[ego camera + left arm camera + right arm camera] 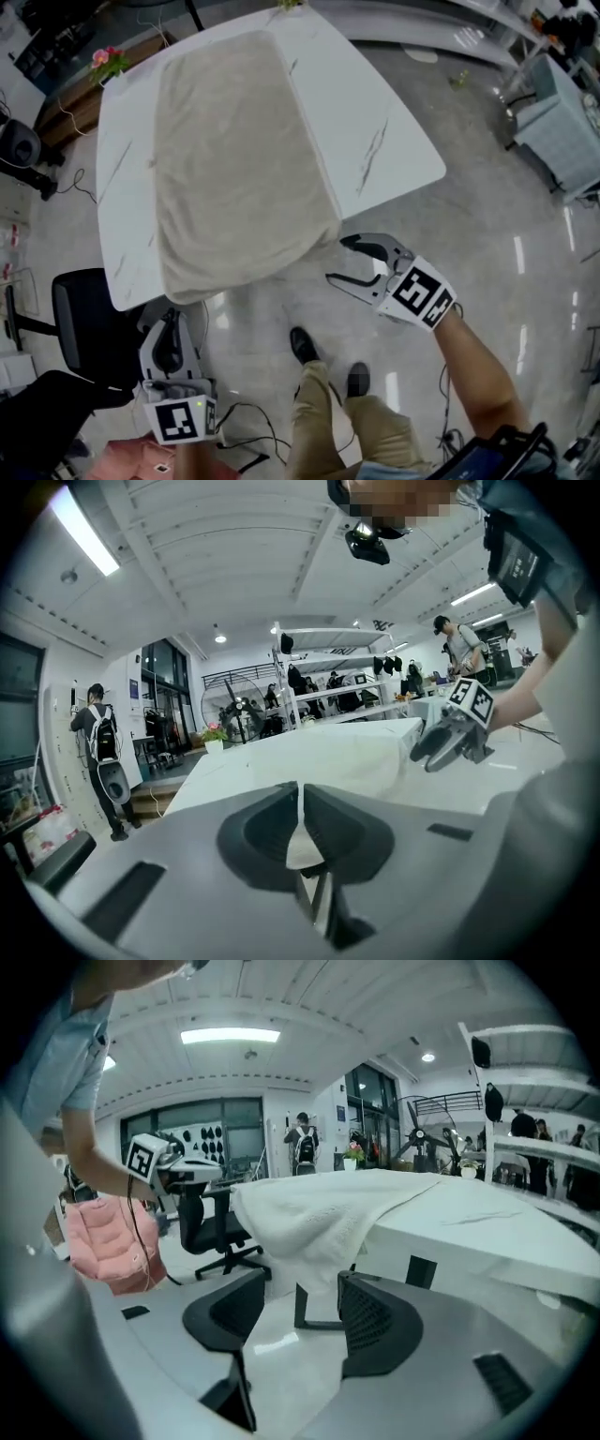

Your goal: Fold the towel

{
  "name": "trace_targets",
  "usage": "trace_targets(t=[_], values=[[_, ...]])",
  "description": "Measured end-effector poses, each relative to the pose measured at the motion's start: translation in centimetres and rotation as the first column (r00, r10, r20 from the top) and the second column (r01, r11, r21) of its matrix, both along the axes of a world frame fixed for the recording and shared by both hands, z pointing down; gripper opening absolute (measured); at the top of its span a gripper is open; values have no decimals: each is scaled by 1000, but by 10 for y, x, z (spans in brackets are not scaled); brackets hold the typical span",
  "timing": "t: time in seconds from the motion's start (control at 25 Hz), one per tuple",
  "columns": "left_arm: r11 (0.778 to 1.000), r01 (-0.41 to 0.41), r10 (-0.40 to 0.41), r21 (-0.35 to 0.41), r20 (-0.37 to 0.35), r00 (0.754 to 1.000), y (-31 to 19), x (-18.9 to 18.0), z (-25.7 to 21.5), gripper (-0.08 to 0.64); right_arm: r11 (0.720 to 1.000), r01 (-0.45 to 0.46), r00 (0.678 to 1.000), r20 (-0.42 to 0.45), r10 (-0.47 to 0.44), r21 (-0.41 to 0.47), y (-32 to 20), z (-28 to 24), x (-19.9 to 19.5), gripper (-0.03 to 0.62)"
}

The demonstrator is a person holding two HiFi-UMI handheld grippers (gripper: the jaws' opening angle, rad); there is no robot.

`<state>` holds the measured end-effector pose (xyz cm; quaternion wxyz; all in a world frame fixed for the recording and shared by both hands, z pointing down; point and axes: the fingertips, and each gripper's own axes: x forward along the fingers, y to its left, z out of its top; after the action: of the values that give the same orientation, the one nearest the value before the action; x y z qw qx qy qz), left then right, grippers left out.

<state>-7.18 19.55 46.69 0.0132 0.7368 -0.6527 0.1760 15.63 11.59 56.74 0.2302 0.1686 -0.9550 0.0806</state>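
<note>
A beige towel [239, 159] lies spread along the white marble-look table [375, 131], and its near end droops over the table's front edge. My right gripper [345, 262] hangs just off the towel's near right corner, jaws open and empty; in the right gripper view the towel [309, 1213] hangs ahead of the right gripper [300, 1307]. My left gripper [171, 323] is low, below the towel's near left corner, and shut on nothing. In the left gripper view the left gripper [300, 808] has its jaws together, with the towel [366, 757] and the right gripper [442, 745] beyond.
A black office chair [84, 328] stands left of the table's near corner. Something pink [141, 459] lies by my left arm. A flower pot [108, 61] sits at the table's far left. A grey cabinet [562, 131] stands at right. People stand in the background [98, 733].
</note>
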Motion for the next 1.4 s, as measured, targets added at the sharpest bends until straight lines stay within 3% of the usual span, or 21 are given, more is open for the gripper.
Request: trace_targets(t=[0.12, 0.32, 0.48, 0.56, 0.64, 0.68, 0.84, 1.12, 1.32, 1.4], values=[[1000, -24, 24, -6, 2, 1000, 3, -6, 9, 43, 998, 2, 995, 96, 5, -64, -10, -3, -15, 281], [999, -46, 45, 4, 22, 999, 4, -16, 5, 74, 994, -51, 990, 129, 63, -96, -28, 0, -12, 282], [998, -61, 61, -8, 12, 998, 8, -16, 7, 83, 991, -19, 983, 176, 42, -134, -24, -5, -8, 291], [997, -74, 74, -10, 16, 997, 10, -15, 9, 85, 990, 6, 983, 180, 19, -139, -18, -5, -11, 244], [996, -88, 88, -14, 18, 996, 10, -14, 10, 89, 989, 13, 980, 197, 16, -145, -13, -10, -12, 74], [995, -97, 97, -19, 22, 995, 11, -13, 11, 94, 987, 21, 979, 206, 12, -157, -9, -13, -13, 37], [986, -157, 162, -56, 94, 982, 12, -4, 12, 160, 969, 84, 972, 234, -28, -234, 11, -43, -14, 32], [971, -221, 236, -91, 211, 949, -7, 8, 15, 318, 924, 68, 925, 370, 82, -376, 5, -130, -16, 32], [952, -283, 307, -121, 309, 900, -13, 16, 31, 356, 886, 54, 896, 414, 162, -461, -13, -167, -27, 32], [952, -280, 304, -122, 296, 905, -18, 14, 34, 356, 872, 51, 902, 397, 168, -487, -19, -175, -31, 32]])
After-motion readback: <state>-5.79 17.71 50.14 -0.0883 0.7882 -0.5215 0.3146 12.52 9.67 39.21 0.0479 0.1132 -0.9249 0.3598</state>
